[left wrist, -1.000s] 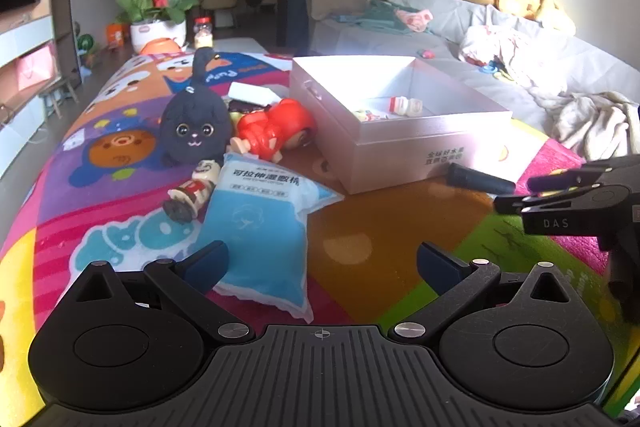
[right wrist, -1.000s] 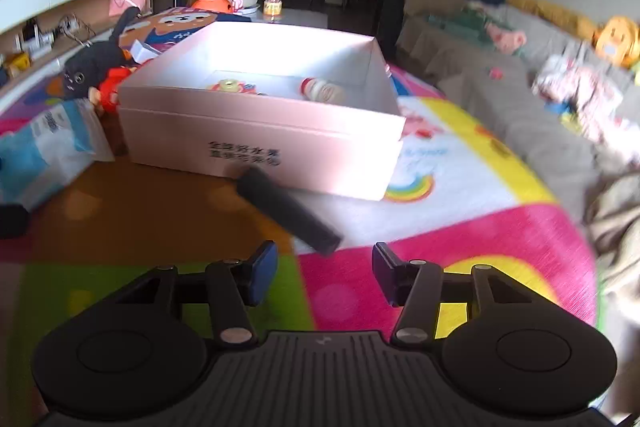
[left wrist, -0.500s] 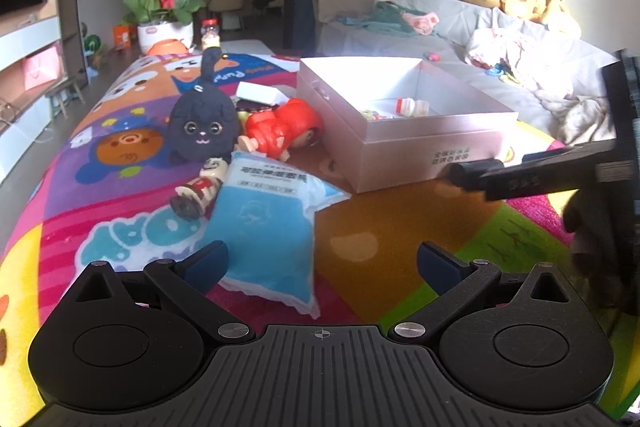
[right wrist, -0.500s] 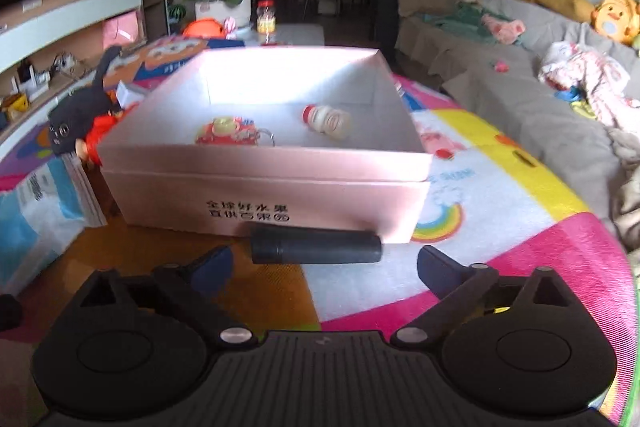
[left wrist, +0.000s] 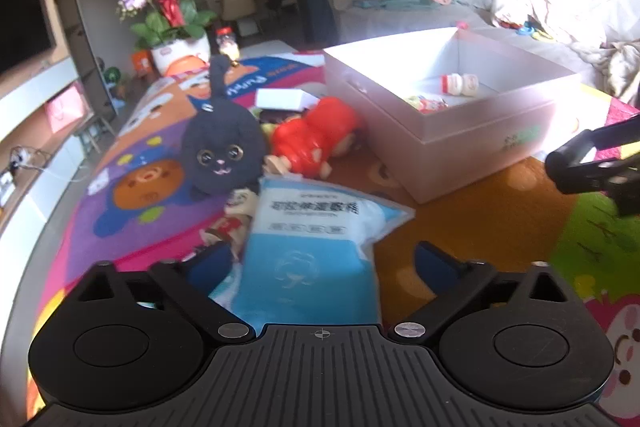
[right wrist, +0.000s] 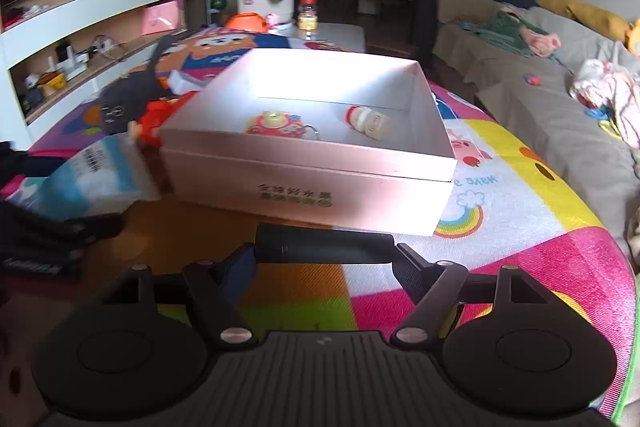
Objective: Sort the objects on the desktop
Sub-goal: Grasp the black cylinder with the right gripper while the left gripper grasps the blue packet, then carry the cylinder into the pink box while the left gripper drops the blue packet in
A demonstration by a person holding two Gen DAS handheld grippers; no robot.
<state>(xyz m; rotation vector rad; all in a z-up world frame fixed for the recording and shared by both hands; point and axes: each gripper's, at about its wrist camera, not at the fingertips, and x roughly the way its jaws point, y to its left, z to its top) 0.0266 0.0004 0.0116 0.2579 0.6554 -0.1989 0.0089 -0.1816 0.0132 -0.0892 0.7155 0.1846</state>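
Our right tongs (right wrist: 326, 261) pinch the black cylinder (right wrist: 324, 249) end to end, just before the box (right wrist: 308, 183) ahead; so lengthwise a hold could let it pivot out. Our left tongs (left wrist: 322, 259) hang released over the blue packet (left wrist: 316, 247).

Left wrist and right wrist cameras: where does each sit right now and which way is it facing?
Left wrist: sits behind the open left gripper, facing the blue packet and black cat plush; the right gripper shows at right.
Right wrist: behind the right gripper, its fingers bracketing the black cylinder, facing the white box.
Shared: box, packet, plush, orchid pot.
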